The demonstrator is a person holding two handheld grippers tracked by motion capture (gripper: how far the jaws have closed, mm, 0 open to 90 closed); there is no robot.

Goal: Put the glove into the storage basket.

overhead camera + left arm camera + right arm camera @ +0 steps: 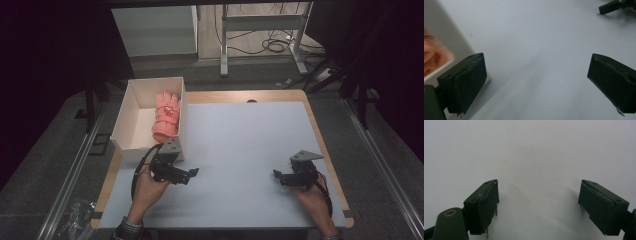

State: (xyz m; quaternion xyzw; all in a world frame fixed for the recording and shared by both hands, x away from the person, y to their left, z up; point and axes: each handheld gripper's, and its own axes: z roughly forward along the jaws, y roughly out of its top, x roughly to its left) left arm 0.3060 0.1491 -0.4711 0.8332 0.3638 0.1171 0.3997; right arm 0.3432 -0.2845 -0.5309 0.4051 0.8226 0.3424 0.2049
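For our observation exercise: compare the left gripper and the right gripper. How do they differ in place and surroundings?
The left gripper sits beside the white box holding the pink glove; the right gripper sits apart on bare grey mat. The left points right, the right points left. Both are open and empty.

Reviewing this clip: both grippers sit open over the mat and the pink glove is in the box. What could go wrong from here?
1. The left gripper sits right beside the white box; swinging it could bump the box's near corner, and the box already hangs over the table edge.
2. The pink glove leans against the box's right wall, so a jolt might tip it out.
3. The right gripper is open over the bare mat; little risk there.
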